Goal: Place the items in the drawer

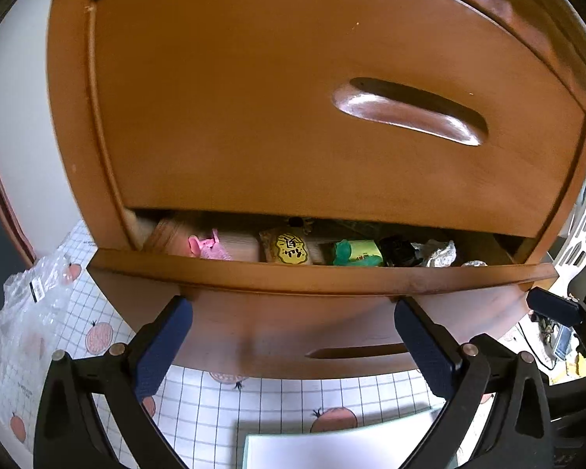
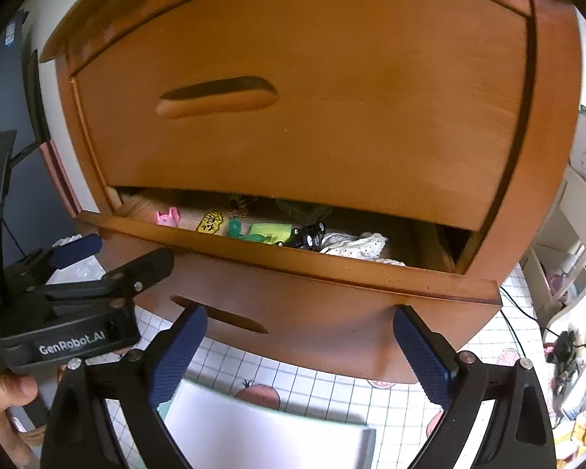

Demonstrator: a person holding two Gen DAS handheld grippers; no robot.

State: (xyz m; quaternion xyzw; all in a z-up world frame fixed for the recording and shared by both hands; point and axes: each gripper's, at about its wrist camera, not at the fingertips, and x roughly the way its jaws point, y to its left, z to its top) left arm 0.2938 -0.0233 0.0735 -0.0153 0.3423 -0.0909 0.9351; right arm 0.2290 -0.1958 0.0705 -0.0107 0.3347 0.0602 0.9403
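A wooden chest has its lower drawer (image 1: 332,278) (image 2: 293,265) pulled out a little way. Inside lie a pink toy (image 1: 209,247) (image 2: 168,217), a yellow-labelled packet (image 1: 289,251) (image 2: 211,222), a green item (image 1: 357,254) (image 2: 269,232), a black toy car (image 2: 310,235) and a white cloth (image 1: 435,253) (image 2: 355,246). My left gripper (image 1: 293,305) is open and empty, its fingers close in front of the drawer's face above the handle slot (image 1: 355,351). My right gripper (image 2: 301,312) is also open and empty, right of that slot (image 2: 222,317).
The upper drawer (image 1: 293,117) (image 2: 332,117) is closed above the gap. A white pad with a teal edge (image 1: 332,449) (image 2: 261,430) lies on the checked tablecloth (image 1: 199,402). A clear plastic bag (image 1: 31,312) sits left. A hand (image 2: 4,398) holds the left gripper.
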